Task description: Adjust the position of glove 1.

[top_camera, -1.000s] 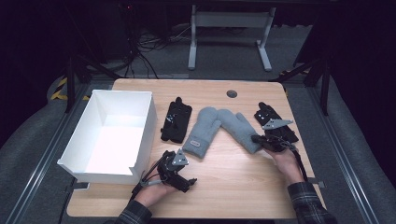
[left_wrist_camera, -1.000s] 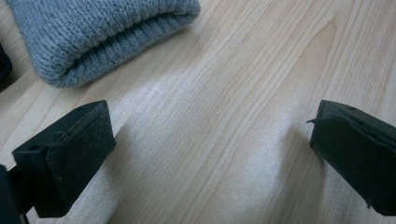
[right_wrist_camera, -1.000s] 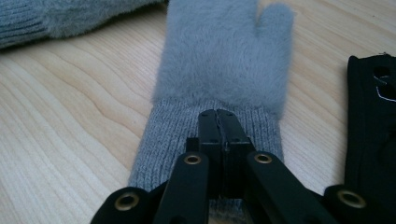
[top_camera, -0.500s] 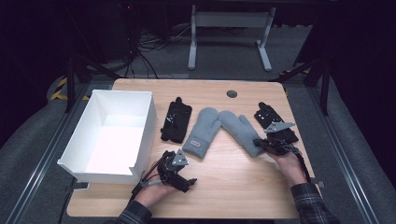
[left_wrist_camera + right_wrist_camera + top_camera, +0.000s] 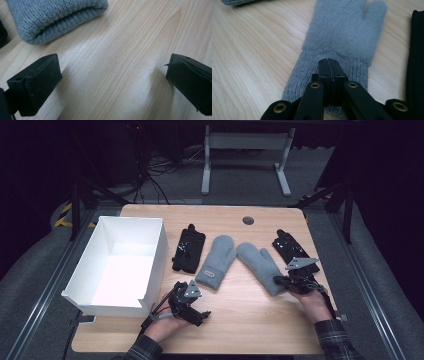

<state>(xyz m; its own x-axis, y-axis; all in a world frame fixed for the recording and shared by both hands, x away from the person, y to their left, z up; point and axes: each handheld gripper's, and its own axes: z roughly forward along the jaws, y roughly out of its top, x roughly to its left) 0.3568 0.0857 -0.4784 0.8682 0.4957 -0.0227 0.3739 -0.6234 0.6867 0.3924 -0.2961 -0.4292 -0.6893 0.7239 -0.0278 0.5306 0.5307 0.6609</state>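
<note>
White box (image 5: 150, 251) at the table's left edge, nothing in it. My left gripper (image 5: 190, 304) rests low just beside it, jaws wide apart over bare wood, holding nothing; the cuff of the left grey mitten (image 5: 53, 18) lies just ahead. Black glove (image 5: 189, 249), then the two mittens side by side mid-table. My right gripper (image 5: 328, 65) has its jaws pressed together on the ribbed cuff of the right grey mitten (image 5: 344, 32). Judged light, soft, floppy; the knit cuff gives firmer purchase than the fluffy body. Second black glove (image 5: 290, 251) at far right.
</note>
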